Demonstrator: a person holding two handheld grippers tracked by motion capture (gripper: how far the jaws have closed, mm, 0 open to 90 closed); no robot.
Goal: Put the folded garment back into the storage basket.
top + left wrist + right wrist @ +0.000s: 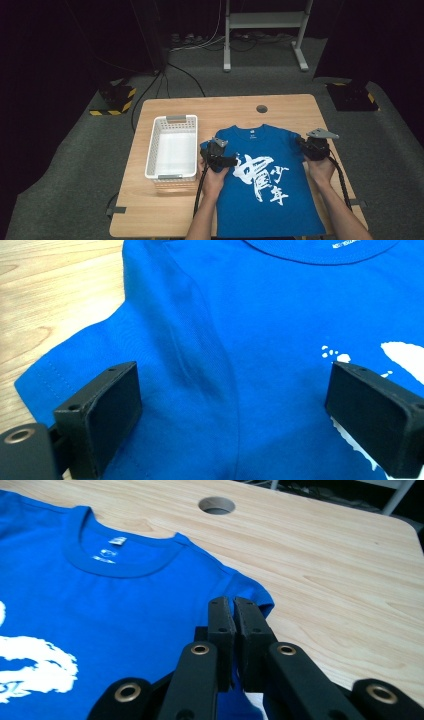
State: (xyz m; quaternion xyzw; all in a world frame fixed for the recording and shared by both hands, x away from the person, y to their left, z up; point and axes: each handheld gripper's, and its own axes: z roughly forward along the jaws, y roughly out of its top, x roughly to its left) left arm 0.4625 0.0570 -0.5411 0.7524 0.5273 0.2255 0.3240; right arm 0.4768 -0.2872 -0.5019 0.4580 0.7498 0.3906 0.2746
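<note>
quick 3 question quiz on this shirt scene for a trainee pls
1. True or false: the left gripper has its jaws wide apart over the shirt.
2. What lies between the right gripper jaws? A) basket rim B) the shirt's sleeve C) a cable
3. On which side of the shirt, in the high view, does the basket stand?

Key
1. True.
2. B: the jaws are closed at the sleeve edge, seemingly pinching the cloth.
3. Its left, on the table, apart from the shirt.
</note>
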